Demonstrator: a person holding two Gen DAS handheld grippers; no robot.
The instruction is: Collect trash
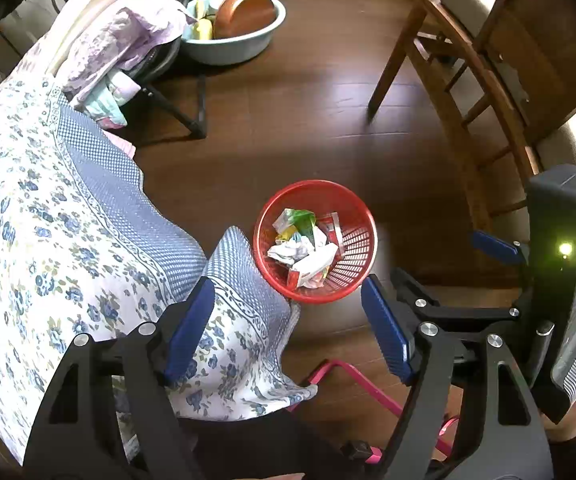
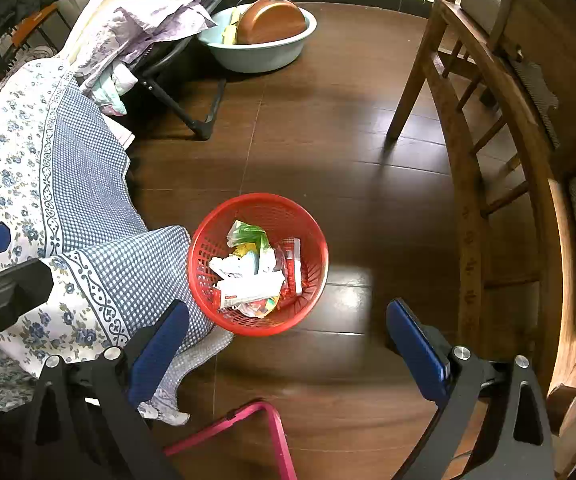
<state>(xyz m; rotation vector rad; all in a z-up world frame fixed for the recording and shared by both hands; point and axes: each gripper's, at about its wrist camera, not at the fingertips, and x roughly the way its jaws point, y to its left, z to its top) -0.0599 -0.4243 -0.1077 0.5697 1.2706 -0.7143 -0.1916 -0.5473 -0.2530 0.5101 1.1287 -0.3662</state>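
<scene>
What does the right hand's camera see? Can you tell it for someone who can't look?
A red basket full of crumpled trash sits on a dark wood floor, beside a blue flowered sheet. The right gripper hangs above it, fingers open and empty.

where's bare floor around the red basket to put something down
Bare wooden floor lies open between the red basket, the wooden chair and the light blue basin. Another free patch sits in front of the basket, toward the pink frame. It is crowded where the floral cloth drapes beside the basket.
</scene>
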